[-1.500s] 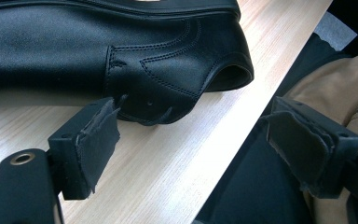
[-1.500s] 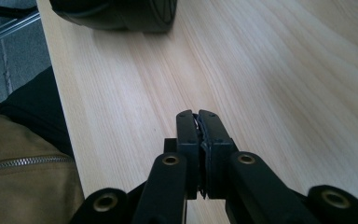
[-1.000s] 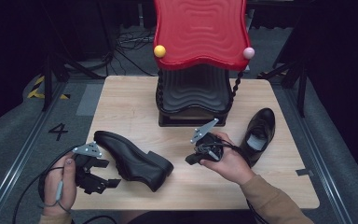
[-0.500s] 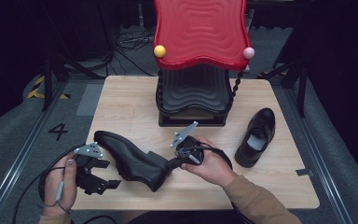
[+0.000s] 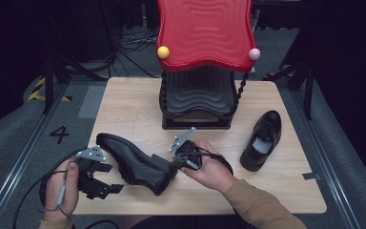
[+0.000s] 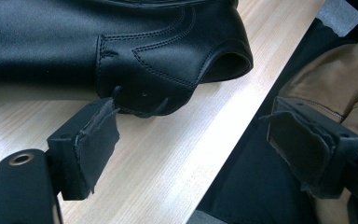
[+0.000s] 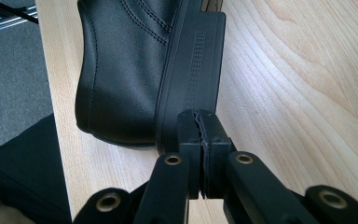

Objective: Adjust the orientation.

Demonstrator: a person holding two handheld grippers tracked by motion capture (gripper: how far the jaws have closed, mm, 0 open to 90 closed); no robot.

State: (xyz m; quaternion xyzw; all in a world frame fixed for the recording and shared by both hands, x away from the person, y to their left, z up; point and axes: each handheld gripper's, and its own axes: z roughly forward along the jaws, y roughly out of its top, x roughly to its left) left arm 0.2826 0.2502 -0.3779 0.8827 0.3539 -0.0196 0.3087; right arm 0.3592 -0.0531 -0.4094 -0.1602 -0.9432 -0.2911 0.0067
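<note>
High view has the near shoe (image 5: 136, 164) lying on its side close to the front edge of the counter (image 5: 128, 102), toe pointing away to the left, heel toward the right gripper (image 5: 174, 164). The other shoe (image 5: 262, 140) sits well apart on the right side, near the red and black stand (image 5: 202, 57) at the back.

Right gripper view is where it gets dicey imo. Its jaws are pressed together with nothing between them, tips right up against the heel block (image 7: 196, 70) of the shoe. So it looks like a nudge with shut tips, not a grab. A narrow tip on a flat heel face can slide off easily, and then the shoe spins instead of moving straight. It's already close to the counter's front edge, so a bad pivot could tip it over the side into the person's lap.

Left gripper (image 6: 191, 149) has its jaws wide apart and holds nothing; its left pad (image 6: 95, 140) is just beside the shoe's upper (image 6: 158, 60). If the shoe swings that way it bumps that pad, or the jaws close on loose leather and it folds rather than holds.
</note>
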